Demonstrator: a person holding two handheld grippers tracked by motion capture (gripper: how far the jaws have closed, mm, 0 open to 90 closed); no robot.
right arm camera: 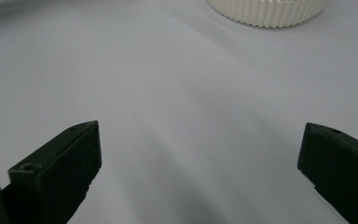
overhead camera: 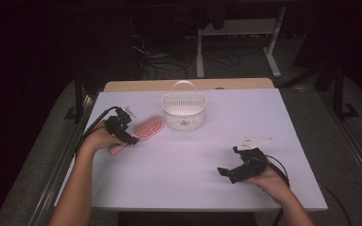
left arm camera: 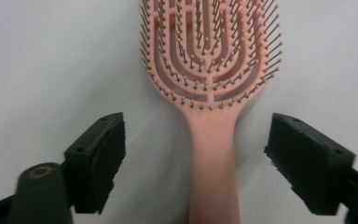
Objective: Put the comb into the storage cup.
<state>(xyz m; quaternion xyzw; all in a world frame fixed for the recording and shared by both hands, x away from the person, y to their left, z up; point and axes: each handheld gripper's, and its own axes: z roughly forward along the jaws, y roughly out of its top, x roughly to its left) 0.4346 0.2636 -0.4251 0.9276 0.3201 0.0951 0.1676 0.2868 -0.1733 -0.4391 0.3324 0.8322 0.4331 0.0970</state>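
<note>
I see my left hand-held gripper (left arm camera: 193,161) hovering over the pink hairbrush (left arm camera: 212,93), jaws spread wide with the brush handle lying between them and touching neither. The brush rests flat on the white table (overhead camera: 193,160), bristles up, its head pointing toward the white basket (overhead camera: 184,111) that stands just beside it at the far middle of the table. My right hand-held gripper (overhead camera: 233,167) sits low over the near right part of the table, well apart from the brush, jaws spread on nothing, aimed toward the basket's ribbed wall.
</note>
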